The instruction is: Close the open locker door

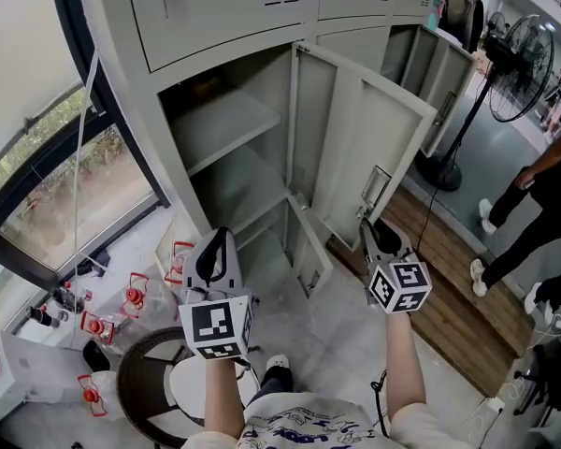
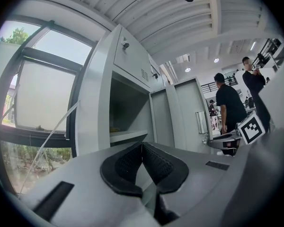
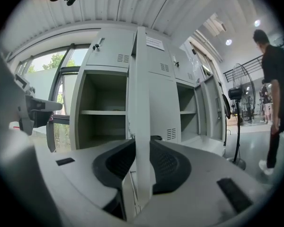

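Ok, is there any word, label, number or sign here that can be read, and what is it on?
No text can be read in any view.
White label high on the lockers beside the open locker door: print too small to read.
Cubes on the left gripper and right gripper: square marker patterns only, no letters.
Shirt: blue print, too blurred to read.

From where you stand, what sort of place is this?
Probably a locker area in a workshop or lab hall: a row of grey metal lockers, one with its door open, a pedestal fan, and a big window beside them.
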